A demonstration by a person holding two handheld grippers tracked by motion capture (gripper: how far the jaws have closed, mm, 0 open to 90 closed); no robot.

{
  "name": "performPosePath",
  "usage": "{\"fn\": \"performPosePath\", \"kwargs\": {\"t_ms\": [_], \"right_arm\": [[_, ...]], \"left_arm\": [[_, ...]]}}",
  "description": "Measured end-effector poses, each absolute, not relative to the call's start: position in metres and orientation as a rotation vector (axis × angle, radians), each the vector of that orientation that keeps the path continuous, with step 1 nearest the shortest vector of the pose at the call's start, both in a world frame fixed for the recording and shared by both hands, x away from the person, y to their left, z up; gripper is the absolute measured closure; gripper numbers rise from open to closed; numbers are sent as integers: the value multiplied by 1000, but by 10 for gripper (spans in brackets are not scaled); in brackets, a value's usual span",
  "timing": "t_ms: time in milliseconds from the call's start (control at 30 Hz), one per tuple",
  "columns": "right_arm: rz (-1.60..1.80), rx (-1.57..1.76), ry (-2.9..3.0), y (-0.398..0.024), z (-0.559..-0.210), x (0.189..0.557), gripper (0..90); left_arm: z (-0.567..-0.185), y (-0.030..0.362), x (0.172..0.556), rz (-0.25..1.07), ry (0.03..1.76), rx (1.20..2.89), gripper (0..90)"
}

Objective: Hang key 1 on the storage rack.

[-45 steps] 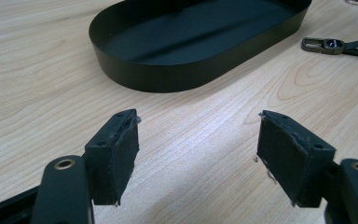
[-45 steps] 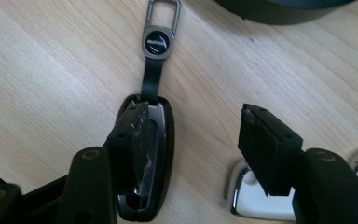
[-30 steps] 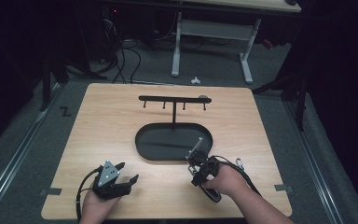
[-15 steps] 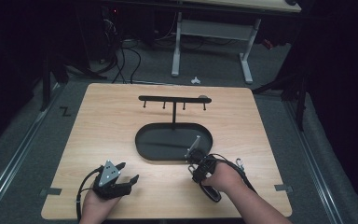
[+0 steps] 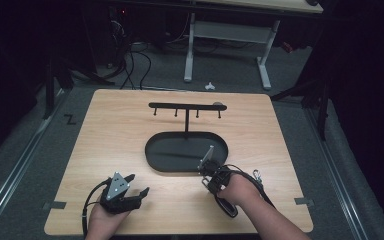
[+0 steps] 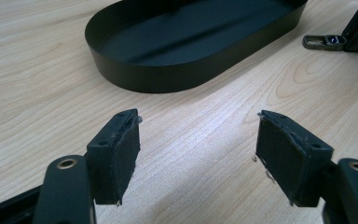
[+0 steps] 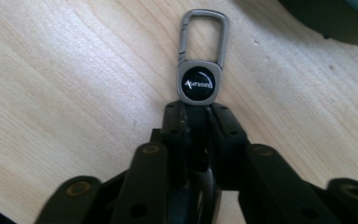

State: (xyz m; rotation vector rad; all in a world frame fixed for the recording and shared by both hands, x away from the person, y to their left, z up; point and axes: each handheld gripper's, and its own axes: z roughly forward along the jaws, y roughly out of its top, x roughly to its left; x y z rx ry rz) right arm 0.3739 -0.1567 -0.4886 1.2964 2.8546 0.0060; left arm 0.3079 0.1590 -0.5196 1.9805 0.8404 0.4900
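R gripper (image 7: 196, 109) cam shows jaws just closed, clamped on keychain (image 7: 199, 79); L gripper (image 6: 198, 144) jaws apart, nothing between, near tray (image 6: 168, 74).

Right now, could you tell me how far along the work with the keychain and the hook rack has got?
Done: the right tool has just been closing and now pinches the keychain, which lies flat on the table beside the black tray. In hand: that grip. Probably left: lifting it and hanging it on the rack, whose hooks look bare. The left tool rests open and unused.
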Motion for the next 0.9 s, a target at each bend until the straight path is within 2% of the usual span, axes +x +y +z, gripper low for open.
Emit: {"fn": "performPosePath", "kwargs": {"t_ms": [533,900], "right_arm": [[-2,1211,2889,-154,-488,370,803],[107,1287,2858,-172,-456,364,803]], "left_arm": [[-521,158,308,497,837,1990,314],[-520,158,308,496,833,1994,318]]}}
